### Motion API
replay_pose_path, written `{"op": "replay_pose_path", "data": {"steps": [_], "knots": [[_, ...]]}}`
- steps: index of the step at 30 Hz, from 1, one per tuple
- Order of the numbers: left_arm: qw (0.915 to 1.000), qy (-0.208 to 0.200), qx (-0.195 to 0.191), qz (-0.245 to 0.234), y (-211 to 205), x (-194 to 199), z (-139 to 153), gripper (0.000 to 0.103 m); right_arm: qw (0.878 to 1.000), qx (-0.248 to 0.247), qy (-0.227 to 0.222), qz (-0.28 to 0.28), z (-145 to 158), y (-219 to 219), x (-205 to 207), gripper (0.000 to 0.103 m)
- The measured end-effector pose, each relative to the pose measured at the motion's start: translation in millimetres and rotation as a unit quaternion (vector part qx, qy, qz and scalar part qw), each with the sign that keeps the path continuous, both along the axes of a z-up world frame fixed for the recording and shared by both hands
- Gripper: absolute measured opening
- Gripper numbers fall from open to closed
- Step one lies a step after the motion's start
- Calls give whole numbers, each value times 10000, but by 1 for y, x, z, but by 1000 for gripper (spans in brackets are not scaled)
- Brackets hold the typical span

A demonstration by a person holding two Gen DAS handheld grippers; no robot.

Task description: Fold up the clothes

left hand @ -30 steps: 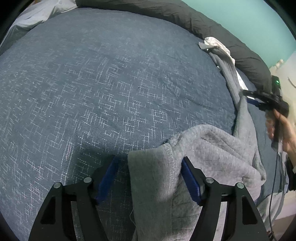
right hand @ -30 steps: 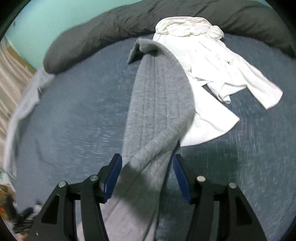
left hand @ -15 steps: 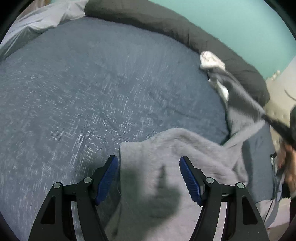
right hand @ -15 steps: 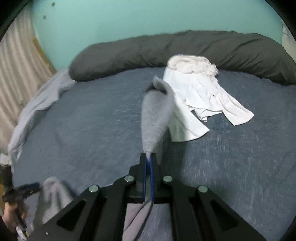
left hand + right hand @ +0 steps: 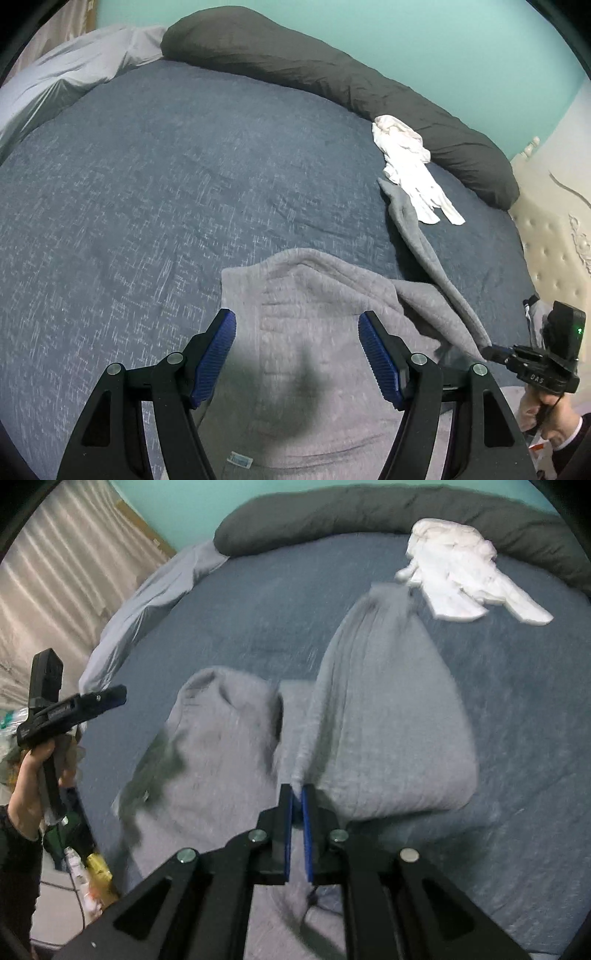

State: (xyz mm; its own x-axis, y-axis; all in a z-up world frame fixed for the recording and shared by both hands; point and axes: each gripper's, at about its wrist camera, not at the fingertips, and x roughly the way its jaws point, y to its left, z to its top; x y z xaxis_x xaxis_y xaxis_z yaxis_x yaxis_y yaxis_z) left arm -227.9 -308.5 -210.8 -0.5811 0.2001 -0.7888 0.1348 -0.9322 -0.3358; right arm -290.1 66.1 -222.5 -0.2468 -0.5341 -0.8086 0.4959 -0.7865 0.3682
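Spreading stage, I judge: right gripper (image 5: 297, 805) fingers clamped on grey garment (image 5: 388, 720) leg, white garment (image 5: 461, 579) at 1 o'clock; left gripper (image 5: 297, 354) fingers spread, empty. Next: lay leg flat on bed (image 5: 166, 192).

Change over the last second: the right gripper (image 5: 297, 808), whose jaws stood apart around the grey garment (image 5: 314, 332), has closed them on a fold of it and lifted and drawn it back. The left gripper (image 5: 297, 354), jaws apart throughout, has risen, and the garment's edge between them now lies flat on the bed (image 5: 147, 184).
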Motion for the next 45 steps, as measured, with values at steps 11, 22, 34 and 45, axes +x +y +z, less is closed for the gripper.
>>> {"op": "replay_pose_path", "data": {"steps": [11,22,34,45], "knots": [[9999,-119,94,33,-16,-5,-25,73,9948,-333,406,-871,14,40,-80,47],[9997,-243,29,-14,-29,-18,-60,73,9914,517,13,-1204,-65,11,-196,47],[9994,-352,45,-30,-30,-25,-80,73,9896,1034,470,-880,-94,-11,-219,7],[9998,-128,-130,-97,-8,-7,-29,73,9707,823,1624,-1571,20,83,-161,5]]}}
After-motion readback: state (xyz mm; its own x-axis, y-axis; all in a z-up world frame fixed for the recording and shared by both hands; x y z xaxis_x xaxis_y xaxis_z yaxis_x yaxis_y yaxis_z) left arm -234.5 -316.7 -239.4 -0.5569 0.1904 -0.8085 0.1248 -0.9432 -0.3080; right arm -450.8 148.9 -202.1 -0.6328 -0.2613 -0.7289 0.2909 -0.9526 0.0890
